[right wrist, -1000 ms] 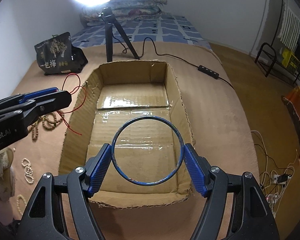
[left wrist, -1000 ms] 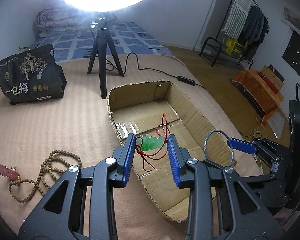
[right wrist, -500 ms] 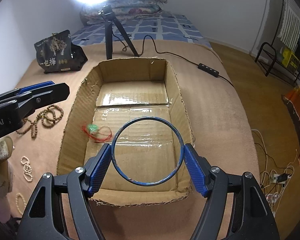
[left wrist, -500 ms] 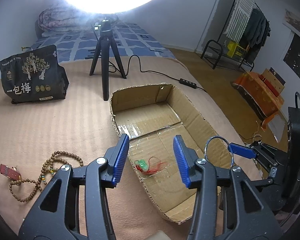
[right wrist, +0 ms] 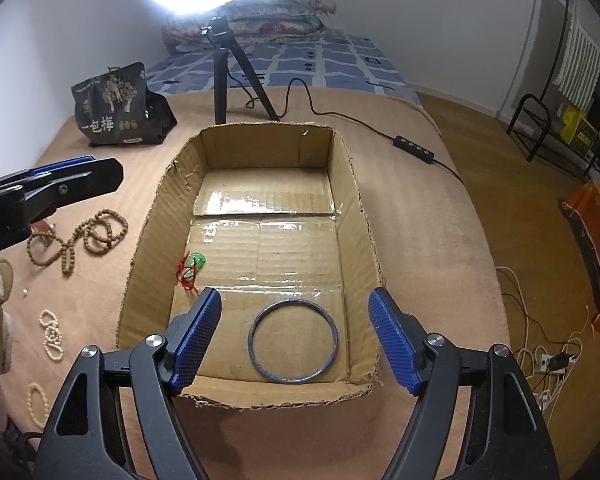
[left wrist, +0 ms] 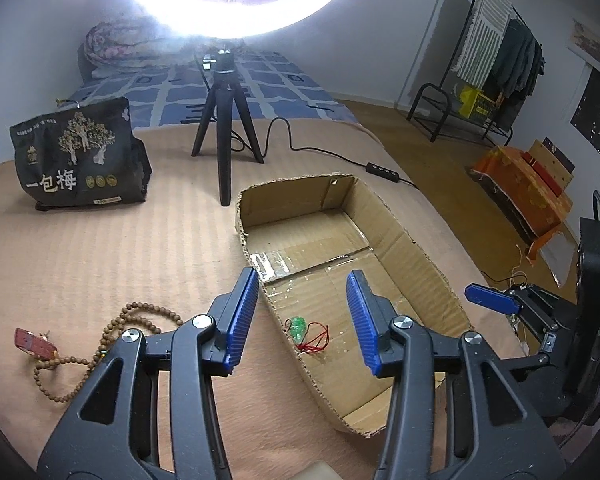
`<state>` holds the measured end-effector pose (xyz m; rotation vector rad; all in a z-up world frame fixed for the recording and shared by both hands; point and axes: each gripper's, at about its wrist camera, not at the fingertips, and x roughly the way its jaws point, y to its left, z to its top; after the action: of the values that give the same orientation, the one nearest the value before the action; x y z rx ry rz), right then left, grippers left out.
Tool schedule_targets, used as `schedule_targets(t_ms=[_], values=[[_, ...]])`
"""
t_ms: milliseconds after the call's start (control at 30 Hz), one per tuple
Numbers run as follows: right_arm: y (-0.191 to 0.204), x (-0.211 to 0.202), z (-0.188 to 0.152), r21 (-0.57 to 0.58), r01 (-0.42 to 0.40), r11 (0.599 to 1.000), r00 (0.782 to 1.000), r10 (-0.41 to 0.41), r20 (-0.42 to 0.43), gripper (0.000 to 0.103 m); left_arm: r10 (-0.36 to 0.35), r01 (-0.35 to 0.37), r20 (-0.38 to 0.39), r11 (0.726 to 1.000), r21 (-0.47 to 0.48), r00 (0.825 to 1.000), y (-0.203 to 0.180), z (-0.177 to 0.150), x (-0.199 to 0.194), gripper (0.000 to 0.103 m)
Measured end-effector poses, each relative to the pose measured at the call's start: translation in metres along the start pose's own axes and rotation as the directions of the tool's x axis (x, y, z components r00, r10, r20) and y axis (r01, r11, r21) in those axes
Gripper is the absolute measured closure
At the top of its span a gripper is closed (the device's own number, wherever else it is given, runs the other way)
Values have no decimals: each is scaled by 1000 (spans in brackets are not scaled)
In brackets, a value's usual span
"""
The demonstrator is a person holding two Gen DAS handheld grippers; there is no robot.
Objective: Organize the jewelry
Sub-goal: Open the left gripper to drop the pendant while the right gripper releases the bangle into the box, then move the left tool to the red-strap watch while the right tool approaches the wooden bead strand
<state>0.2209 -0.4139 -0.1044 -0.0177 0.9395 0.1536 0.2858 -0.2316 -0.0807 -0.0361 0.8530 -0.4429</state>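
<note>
My right gripper (right wrist: 294, 342) is opening w/ nothing in it, left gripper (left wrist: 302, 318) open & empty, blue ring (right wrist: 295, 341) & green charm (right wrist: 196, 261) lie in the box (right wrist: 354, 216), but I could bump its thin wall reaching left for the beads (right wrist: 84, 236).

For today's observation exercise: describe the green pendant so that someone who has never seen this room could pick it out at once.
Find the open cardboard box on the tan bed cover. On its floor, near the left wall, lies the green pendant on a tangled red cord. Its only neighbour in the box is a plain blue bangle at the near end; the pendant alone is green and corded.
</note>
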Motion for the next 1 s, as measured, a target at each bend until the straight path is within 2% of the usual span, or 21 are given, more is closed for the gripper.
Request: schedule_targets(t_ms=[333,633,733,933,967,1000], values=[[21,-18,4,-25,-1,1000,999,2,45,27,38,-38,35,999,2,999,18,-2,-35,56],[61,-31,15,-55,-37,998,995,42,85,27,107,-106,66,994,-17,992,62,-8,-71,56],[79,-32,20,-73,-51,996,994,58,93,27,141,-139,71,990,-38,987,84,-11,-82,46],[118,-32,27,-138,-77,987,992,90,90,27,207,-201,58,974,-101,977,133,-20,-102,45],[123,-31,27,-148,-81,986,991,95,89,27,217,-211,52,971,-109,975,142,-22,-104,44],[130,-29,27,-155,-88,984,991,102,87,27,226,-220,45,968,-118,973,150,-24,-106,38]])
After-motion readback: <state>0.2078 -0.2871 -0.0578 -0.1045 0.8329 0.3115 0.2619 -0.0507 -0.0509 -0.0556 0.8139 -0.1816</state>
